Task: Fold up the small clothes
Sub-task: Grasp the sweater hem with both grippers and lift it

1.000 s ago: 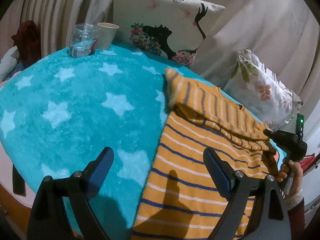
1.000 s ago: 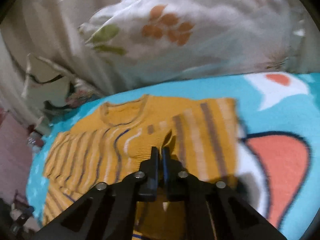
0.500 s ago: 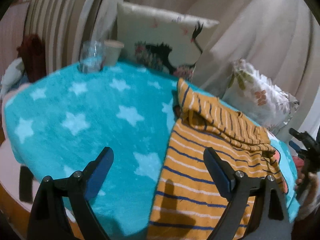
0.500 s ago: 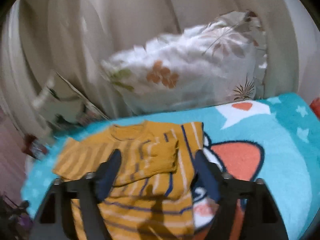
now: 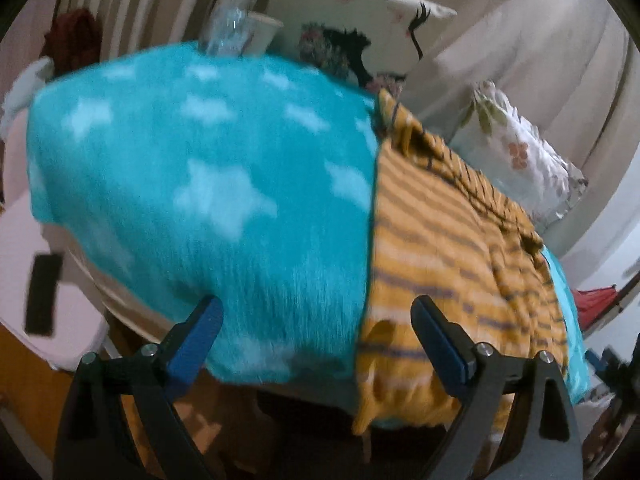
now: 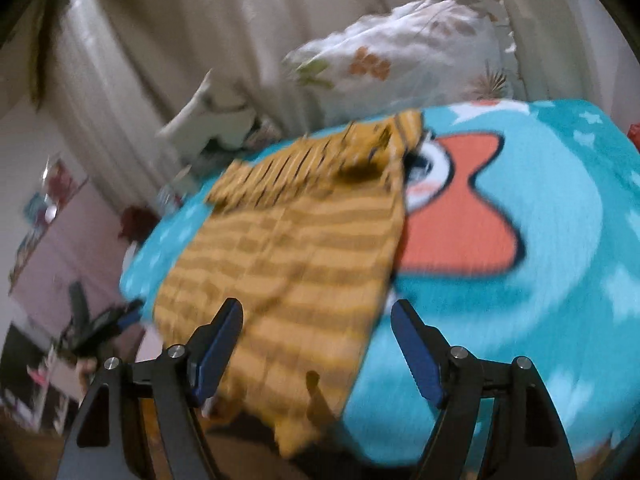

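Draped across the whole surface, a turquoise blanket [image 5: 224, 184] with pale stars; in the right wrist view, a large orange bow shape printed on it at about 3 o'clock of the garment. Behind it, from 11 to 2 o'clock in both views, beige curtains [image 6: 168, 40]. Propped against those, a cream cushion [image 5: 360, 16] with a dark silhouette print at 12 o'clock in the left wrist view, and a white floral pillow [image 5: 524, 160] at 2 o'clock.

Lying on the blanket, the yellow striped sweater [image 5: 444, 248], at 3 o'clock of the left wrist view and centre to 9 o'clock of the right wrist view. Body spread flat, hem hanging a little over the near edge of the blanket; upper part and a sleeve folded over onto the body at the far end, near the floral pillow.

At 11 o'clock in the left wrist view, blurred, a clear glass jar [image 5: 226, 32] beside a pale cup [image 5: 262, 32], both at the blanket's far edge.

Left gripper [image 5: 316, 342]: jaws spread wide, nothing between the blue pads, hovering over the near blanket edge with the right pad above the sweater's hem.

Right gripper [image 6: 316, 344]: jaws having just been opening, now set wide apart, holding nothing, clear of the sweater's hem below.
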The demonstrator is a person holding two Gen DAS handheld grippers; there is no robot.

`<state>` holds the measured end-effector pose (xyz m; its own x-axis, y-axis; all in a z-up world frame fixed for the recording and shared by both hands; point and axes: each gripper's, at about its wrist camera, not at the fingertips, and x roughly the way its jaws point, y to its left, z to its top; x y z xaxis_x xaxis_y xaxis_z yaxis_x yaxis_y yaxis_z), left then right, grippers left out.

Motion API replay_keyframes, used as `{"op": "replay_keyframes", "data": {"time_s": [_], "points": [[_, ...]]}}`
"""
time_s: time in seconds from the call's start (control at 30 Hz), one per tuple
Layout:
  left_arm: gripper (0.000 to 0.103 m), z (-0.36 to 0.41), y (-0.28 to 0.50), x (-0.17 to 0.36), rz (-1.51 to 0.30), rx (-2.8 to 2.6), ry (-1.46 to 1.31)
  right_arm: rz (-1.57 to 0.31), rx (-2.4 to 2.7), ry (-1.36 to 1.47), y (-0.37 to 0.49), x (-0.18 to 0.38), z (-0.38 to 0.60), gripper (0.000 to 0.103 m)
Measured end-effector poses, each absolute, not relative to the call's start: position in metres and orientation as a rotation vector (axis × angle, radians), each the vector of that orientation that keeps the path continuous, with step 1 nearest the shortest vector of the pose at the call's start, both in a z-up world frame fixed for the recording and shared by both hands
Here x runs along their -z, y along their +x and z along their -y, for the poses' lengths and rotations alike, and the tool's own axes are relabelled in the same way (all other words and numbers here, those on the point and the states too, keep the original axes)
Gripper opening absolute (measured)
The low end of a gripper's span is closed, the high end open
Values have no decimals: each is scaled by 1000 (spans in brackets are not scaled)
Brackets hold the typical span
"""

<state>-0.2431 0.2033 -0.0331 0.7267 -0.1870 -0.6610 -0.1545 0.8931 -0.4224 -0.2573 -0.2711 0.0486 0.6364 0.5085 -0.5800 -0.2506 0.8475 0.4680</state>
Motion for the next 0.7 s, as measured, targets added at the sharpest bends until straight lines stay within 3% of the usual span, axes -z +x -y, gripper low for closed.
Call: {"op": "replay_keyframes", "data": {"time_s": [0.23, 0.6, 0.63, 0.67, 0.7], "points": [[94, -180, -245, 75, -796, 188, -519, -866, -551, 424, -300, 5, 248, 82], [99, -177, -230, 88, -775, 338, -592, -951, -486, 483, -271, 56, 222, 81], [91, -175, -232, 87, -776, 348, -586, -958, -484, 486, -270, 59, 220, 77], [76, -173, -233, 86, -785, 364, -578, -968, -484, 489, -269, 62, 218, 71], [67, -171, -234, 85, -796, 380, -573, -981, -483, 490, -269, 66, 216, 55]]}}
